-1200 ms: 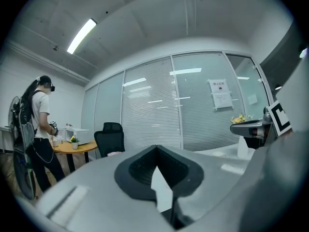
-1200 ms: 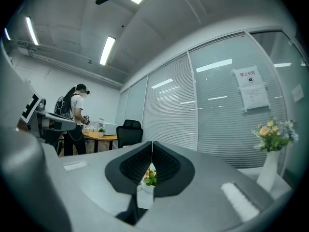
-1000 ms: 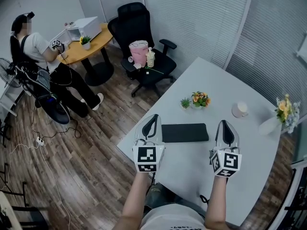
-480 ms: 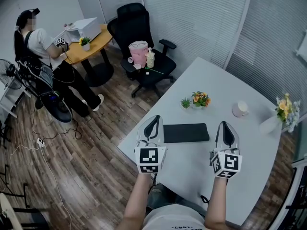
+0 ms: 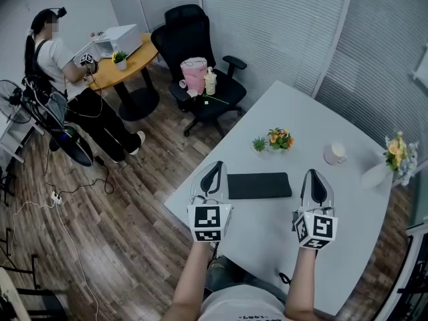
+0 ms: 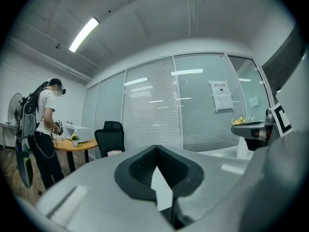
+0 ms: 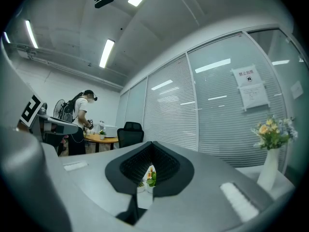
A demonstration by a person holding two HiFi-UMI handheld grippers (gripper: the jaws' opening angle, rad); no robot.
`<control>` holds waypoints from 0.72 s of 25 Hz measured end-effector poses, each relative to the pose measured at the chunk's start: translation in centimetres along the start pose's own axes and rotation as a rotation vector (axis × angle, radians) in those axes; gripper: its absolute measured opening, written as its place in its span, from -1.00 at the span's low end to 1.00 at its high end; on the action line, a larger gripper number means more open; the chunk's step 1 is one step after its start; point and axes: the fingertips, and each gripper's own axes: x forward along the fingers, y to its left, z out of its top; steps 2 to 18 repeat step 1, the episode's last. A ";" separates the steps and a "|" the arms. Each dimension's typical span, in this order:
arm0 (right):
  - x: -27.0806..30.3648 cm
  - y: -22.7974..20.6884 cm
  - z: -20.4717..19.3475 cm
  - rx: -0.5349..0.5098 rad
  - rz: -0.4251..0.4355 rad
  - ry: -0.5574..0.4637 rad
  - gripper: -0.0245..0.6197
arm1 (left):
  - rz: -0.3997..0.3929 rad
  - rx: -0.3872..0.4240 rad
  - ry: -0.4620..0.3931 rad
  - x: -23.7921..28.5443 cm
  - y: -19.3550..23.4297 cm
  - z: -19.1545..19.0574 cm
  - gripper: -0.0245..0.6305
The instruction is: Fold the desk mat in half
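The mat lies flat on the table between the left gripper and the right gripper, both squeezed shut on nothing; it looks thin, light and bendy, so pinch a short edge.

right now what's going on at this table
A person holds a claw in each hand, level over the grey table. The left claw and right claw are both shut and empty. The dark desk mat lies flat on the table between them, and neither claw grips it, so no folding is under way.
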 end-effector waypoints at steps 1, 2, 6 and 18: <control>0.0 0.1 0.0 -0.002 0.001 0.001 -0.85 | 0.002 -0.002 0.000 0.0 0.1 0.0 -0.92; 0.0 0.1 0.0 -0.002 0.001 0.001 -0.85 | 0.002 -0.002 0.000 0.0 0.1 0.0 -0.92; 0.0 0.1 0.0 -0.002 0.001 0.001 -0.85 | 0.002 -0.002 0.000 0.0 0.1 0.0 -0.92; 0.0 0.1 0.0 -0.002 0.001 0.001 -0.85 | 0.002 -0.002 0.000 0.0 0.1 0.0 -0.92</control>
